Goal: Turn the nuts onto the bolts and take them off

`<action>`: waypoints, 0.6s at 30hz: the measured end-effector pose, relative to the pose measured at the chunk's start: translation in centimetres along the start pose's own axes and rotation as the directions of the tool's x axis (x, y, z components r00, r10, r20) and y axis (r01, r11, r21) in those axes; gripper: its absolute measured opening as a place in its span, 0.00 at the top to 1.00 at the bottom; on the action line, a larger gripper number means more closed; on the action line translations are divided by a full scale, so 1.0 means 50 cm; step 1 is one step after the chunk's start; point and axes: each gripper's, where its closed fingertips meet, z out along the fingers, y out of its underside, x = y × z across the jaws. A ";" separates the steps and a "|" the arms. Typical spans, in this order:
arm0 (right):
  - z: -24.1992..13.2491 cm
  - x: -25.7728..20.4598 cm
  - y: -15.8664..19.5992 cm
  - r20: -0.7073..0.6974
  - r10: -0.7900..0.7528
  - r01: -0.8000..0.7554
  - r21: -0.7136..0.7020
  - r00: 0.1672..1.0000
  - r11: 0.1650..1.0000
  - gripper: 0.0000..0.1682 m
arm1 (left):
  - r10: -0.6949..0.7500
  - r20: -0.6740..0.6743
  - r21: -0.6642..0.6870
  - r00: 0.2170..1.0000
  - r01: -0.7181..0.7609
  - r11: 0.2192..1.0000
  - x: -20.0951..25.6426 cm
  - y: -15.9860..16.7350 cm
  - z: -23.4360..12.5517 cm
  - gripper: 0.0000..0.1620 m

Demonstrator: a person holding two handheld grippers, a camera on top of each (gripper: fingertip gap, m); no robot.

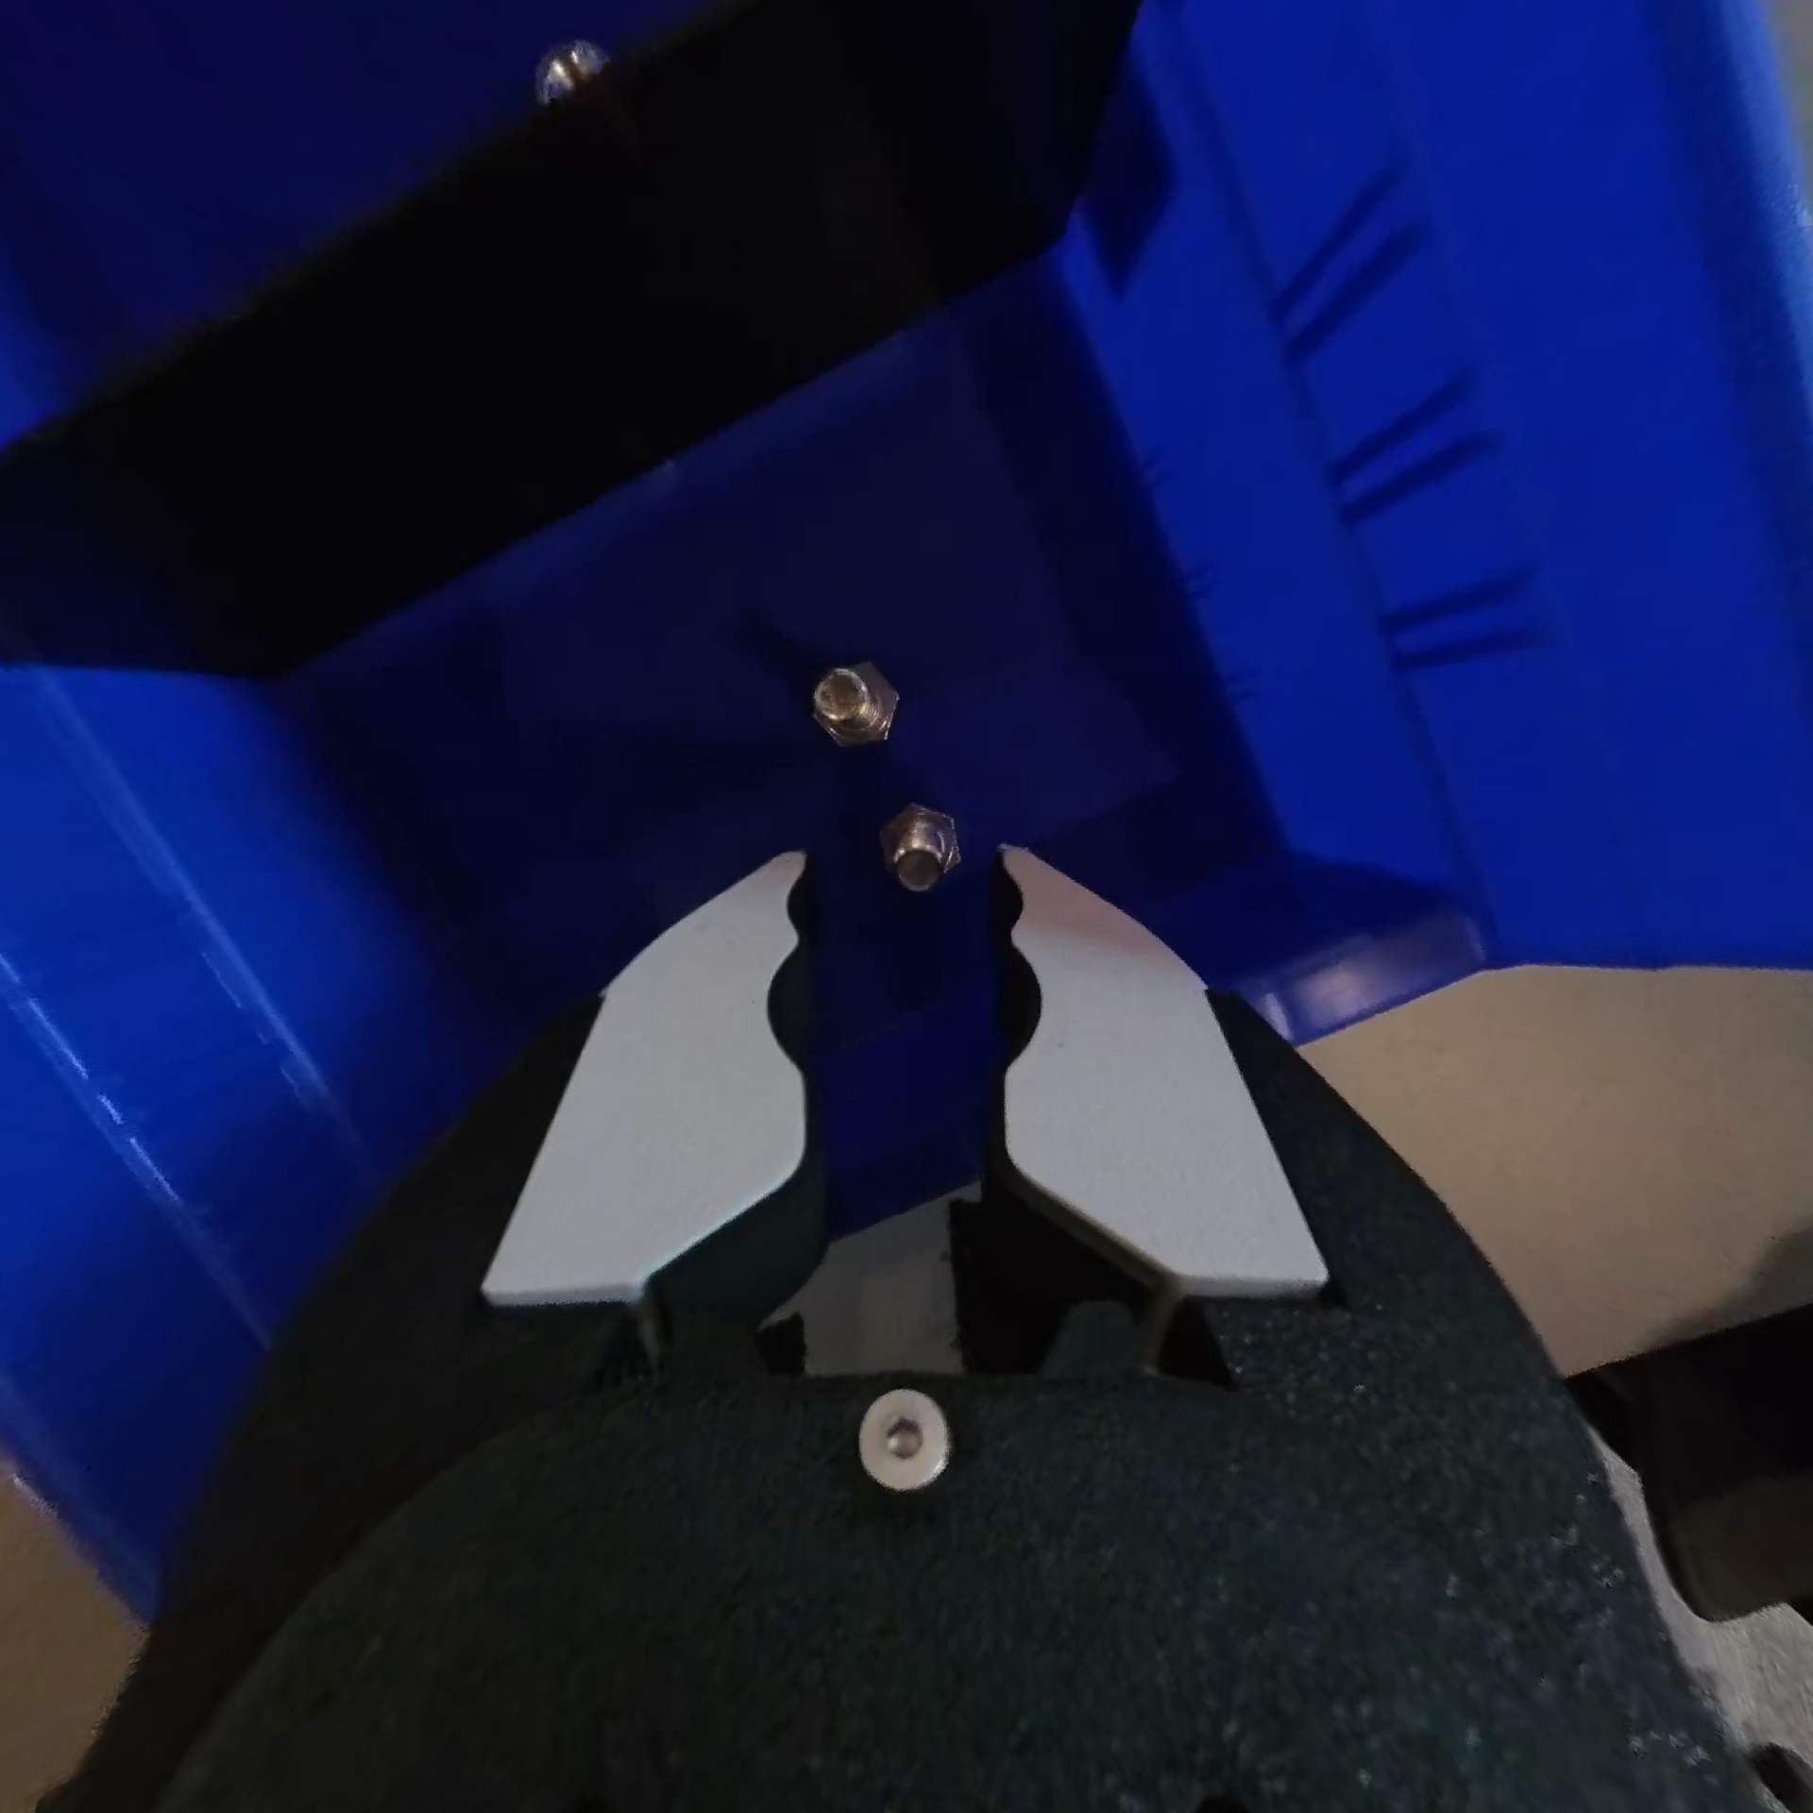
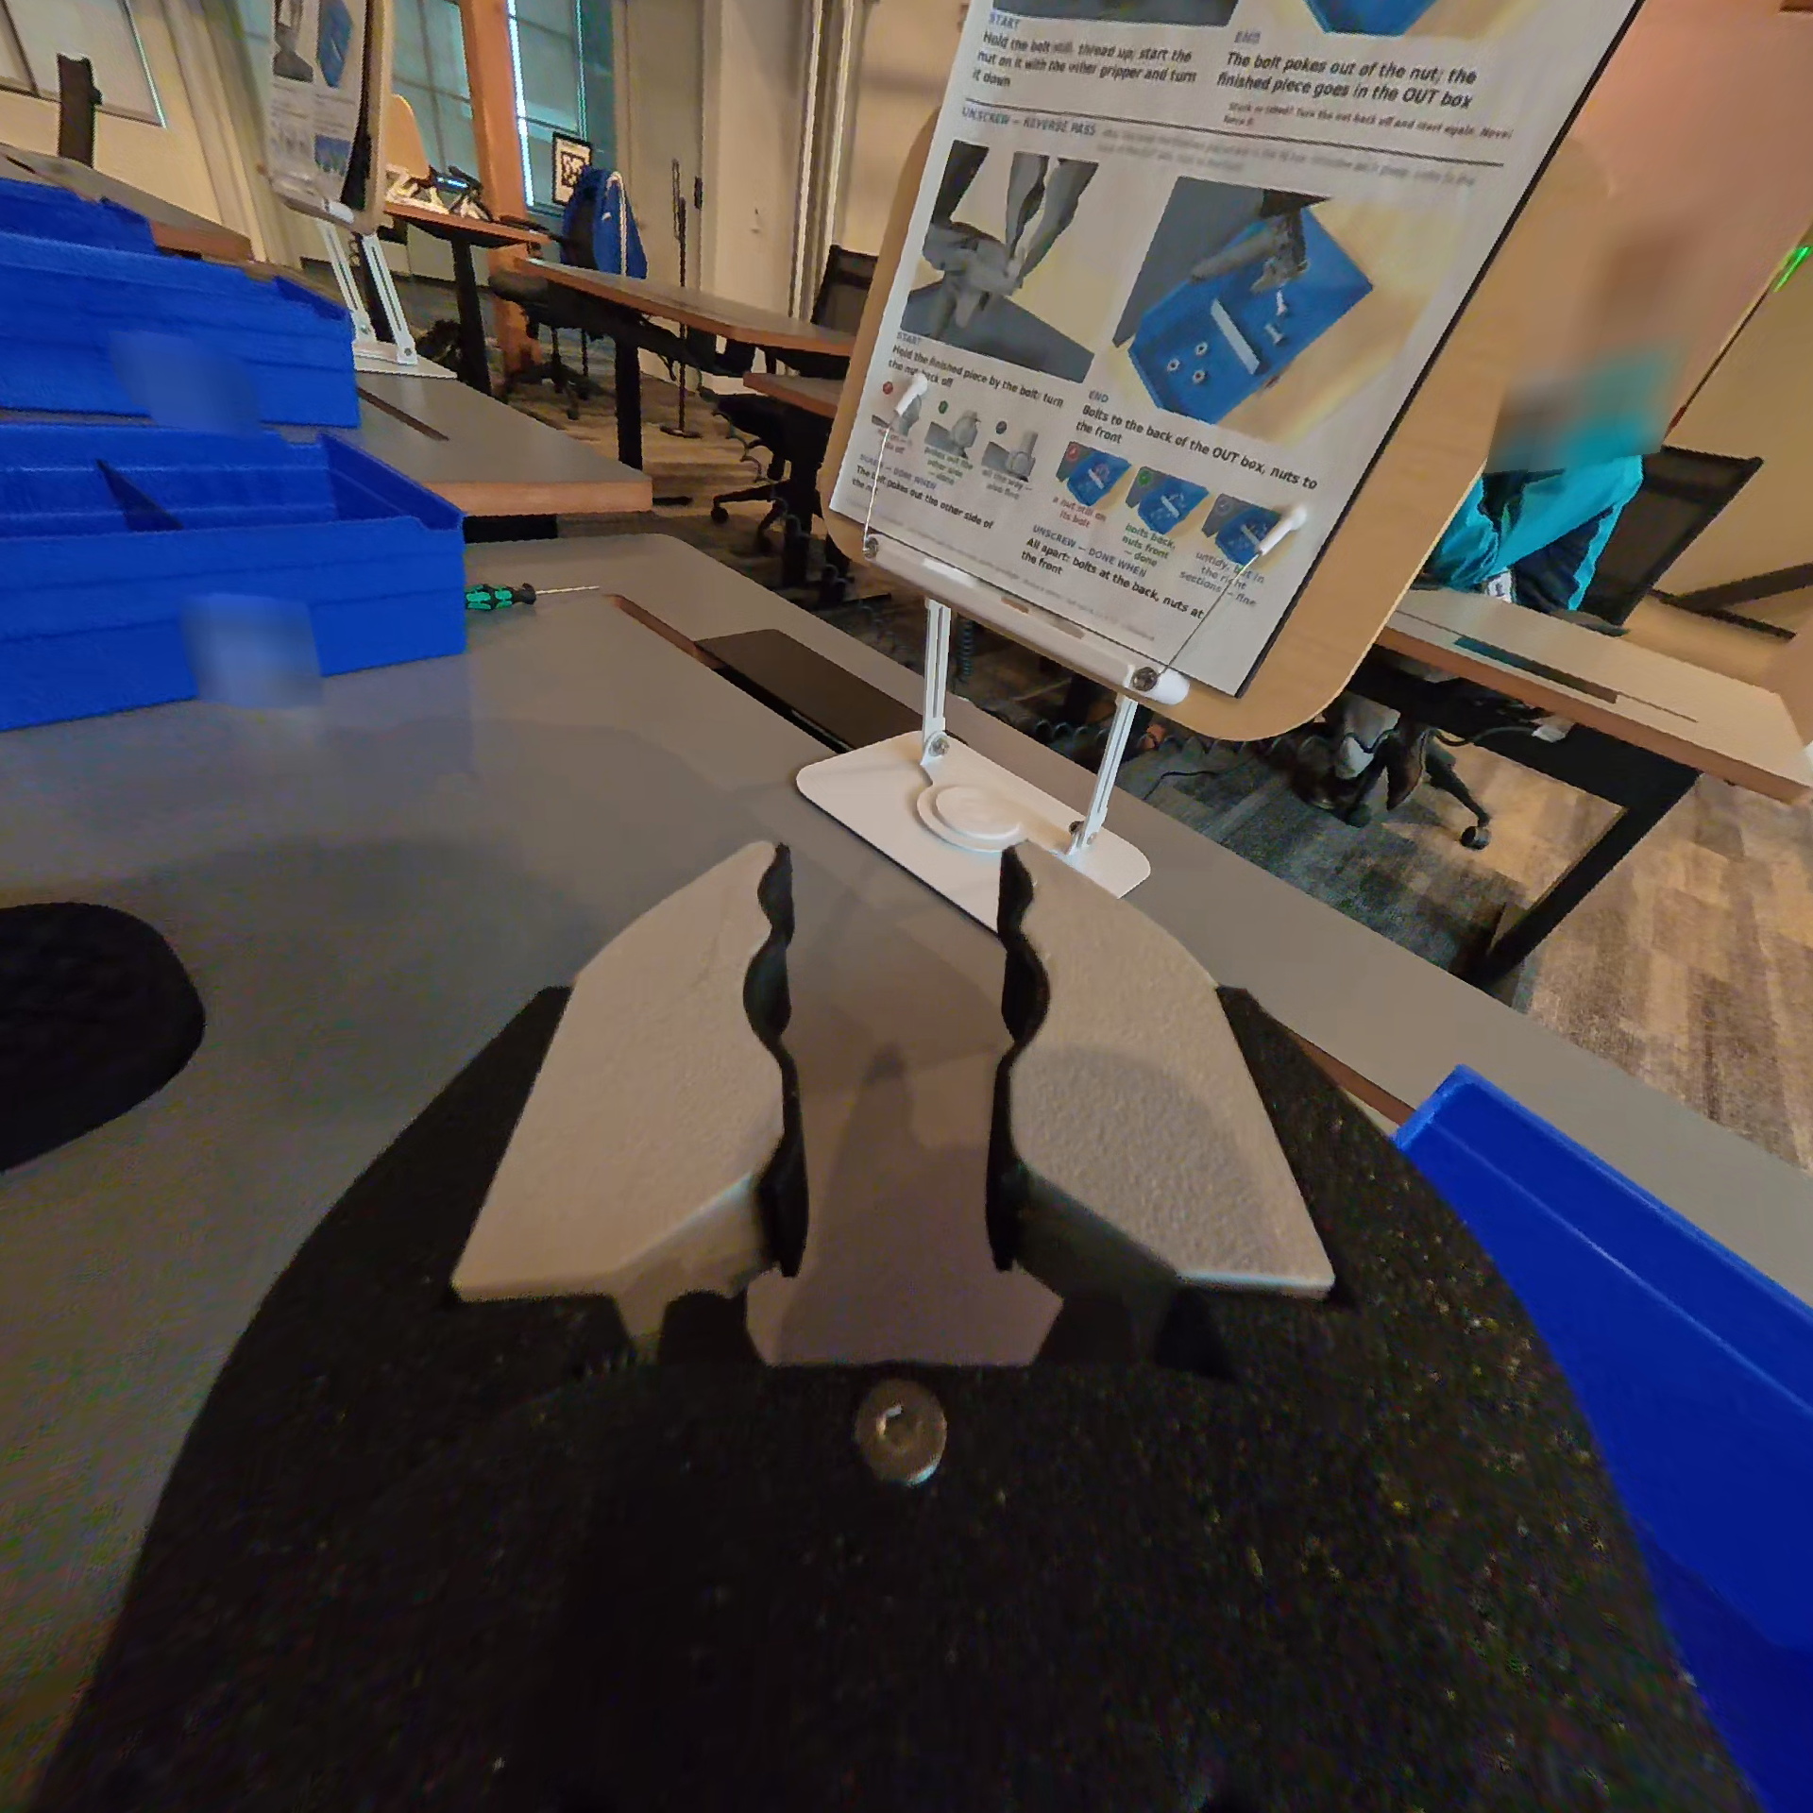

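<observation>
In the left wrist view, two small silver bolts with nuts on them lie on the floor of a blue plastic bin. One bolt and nut sits just past the fingertips, the other a little farther in. My left gripper is open and empty, reaching into the bin, its tips beside the nearer piece. A third bolt lies in a far compartment behind a black divider. In the right wrist view, my right gripper is open and empty, low over the grey table.
A white stand holds a wooden board with an instruction sheet just ahead of the right gripper. Blue bins stand at the left, a blue bin edge at the right. A green-handled screwdriver lies on the table. A person sits beyond. Some 65 cm of space lies between my two pairs of fingers.
</observation>
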 end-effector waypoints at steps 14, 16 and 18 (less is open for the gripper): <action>0.002 0.001 0.006 0.000 0.001 -0.001 -0.010 1.000 1.000 0.77 | -0.051 -0.034 -0.109 0.998 0.047 0.993 0.002 -0.002 0.012 0.94; 0.002 0.002 0.007 0.001 0.003 -0.003 -0.012 1.000 1.000 0.77 | -0.033 -0.012 -0.101 0.999 0.031 0.994 -0.002 -0.005 0.010 0.94; 0.002 0.002 0.009 0.001 0.004 -0.004 -0.015 1.000 1.000 0.77 | -0.023 -0.008 -0.093 1.000 0.022 0.995 -0.002 -0.008 0.005 0.94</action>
